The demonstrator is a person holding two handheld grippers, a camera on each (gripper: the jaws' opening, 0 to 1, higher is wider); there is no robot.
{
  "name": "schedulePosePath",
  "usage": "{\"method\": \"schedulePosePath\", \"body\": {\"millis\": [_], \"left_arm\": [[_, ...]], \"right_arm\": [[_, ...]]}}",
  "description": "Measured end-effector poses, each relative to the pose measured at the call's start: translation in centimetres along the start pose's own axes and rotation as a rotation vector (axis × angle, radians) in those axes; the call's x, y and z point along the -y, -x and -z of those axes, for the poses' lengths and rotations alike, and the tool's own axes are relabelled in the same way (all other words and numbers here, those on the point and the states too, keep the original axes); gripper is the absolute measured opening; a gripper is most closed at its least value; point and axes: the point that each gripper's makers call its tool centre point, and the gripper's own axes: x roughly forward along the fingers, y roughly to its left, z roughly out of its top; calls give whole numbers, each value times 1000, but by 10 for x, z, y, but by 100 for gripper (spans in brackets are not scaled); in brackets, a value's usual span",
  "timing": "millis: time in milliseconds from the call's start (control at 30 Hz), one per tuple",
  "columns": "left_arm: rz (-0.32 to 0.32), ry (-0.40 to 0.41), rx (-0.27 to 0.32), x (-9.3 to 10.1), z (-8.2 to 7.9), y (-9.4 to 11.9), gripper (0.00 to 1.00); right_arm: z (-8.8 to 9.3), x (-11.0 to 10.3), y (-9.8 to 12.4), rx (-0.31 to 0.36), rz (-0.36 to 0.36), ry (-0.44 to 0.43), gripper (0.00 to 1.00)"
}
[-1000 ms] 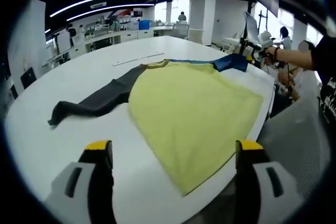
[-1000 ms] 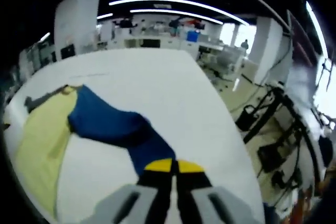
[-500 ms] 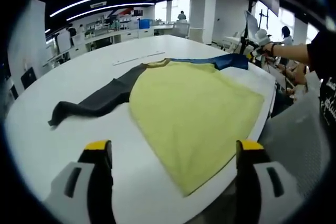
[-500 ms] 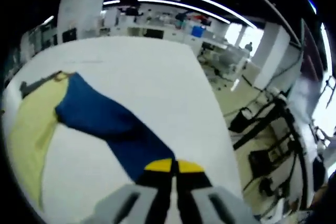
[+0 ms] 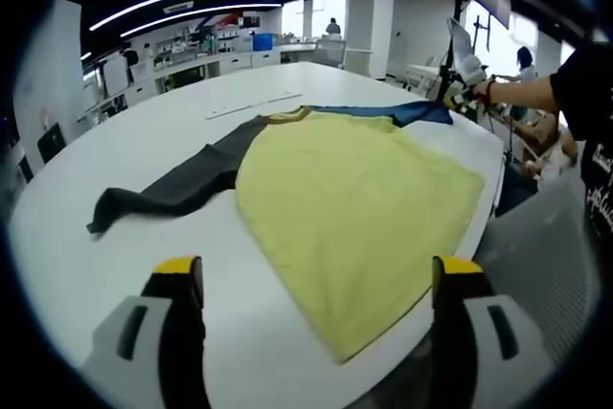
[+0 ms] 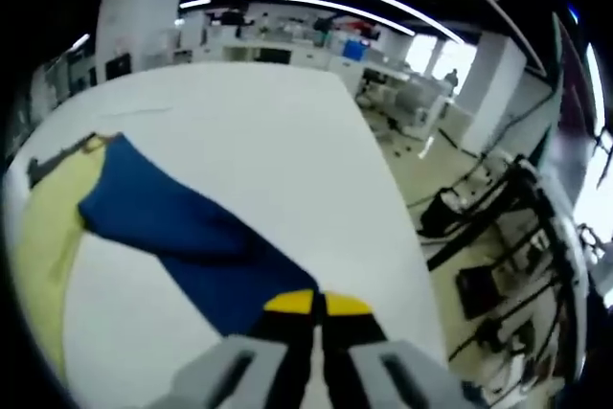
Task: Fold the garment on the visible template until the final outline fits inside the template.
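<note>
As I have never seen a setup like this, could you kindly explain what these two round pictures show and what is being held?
There is no robot here: a person carries a handheld gripper in each hand, and a fisheye camera rides on each one, looking forward along its two yellow-tipped fingers.

In the left gripper view, the left gripper is open and holds nothing. Ahead, on a white table, lies a garment with a yellow body, a dark grey sleeve and a blue sleeve. At the far right, the person's hand holds the other gripper at the blue sleeve's end.

In the right gripper view, the right gripper is shut on that blue sleeve, which stretches back to the yellow body.
</note>
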Motion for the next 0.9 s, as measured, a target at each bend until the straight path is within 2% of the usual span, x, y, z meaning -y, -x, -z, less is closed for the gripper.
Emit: {"method": "schedulePosePath", "body": {"millis": [100, 133, 300, 400, 500, 567, 700, 767, 833, 900], "left_arm": [[0, 1, 1, -1, 0, -1, 97], [1, 0, 1, -2, 0, -1, 97], [3, -1, 2, -4, 1, -2, 97], [4, -2, 6, -6, 1, -2, 96], [6, -1, 10, -4, 0, -2, 96], [6, -3, 10, -5, 1, -2, 96], [2, -1, 13, -5, 1, 0, 96], [-1, 1, 12, -5, 1, 1, 96], [-10, 3, 13, -5, 0, 2, 96], [-12, 8, 17, -5, -1, 3, 96]], "right_arm": [[2, -1, 2, 10, 1, -60, 0], [1, 6, -3, 15, 4, -75, 3], [6, 1, 3, 13, 7, -160, 27], [9, -3, 3, 4, 7, -196, 33], [17, -14, 9, -5, 6, -249, 35], [19, -13, 5, -7, 2, -262, 36], [25, -29, 14, -19, -3, -316, 33], [27, -21, 6, -29, 17, -306, 33], [31, -29, 13, -42, 22, -313, 32], [32, -24, 6, -40, 17, -361, 29]]}}
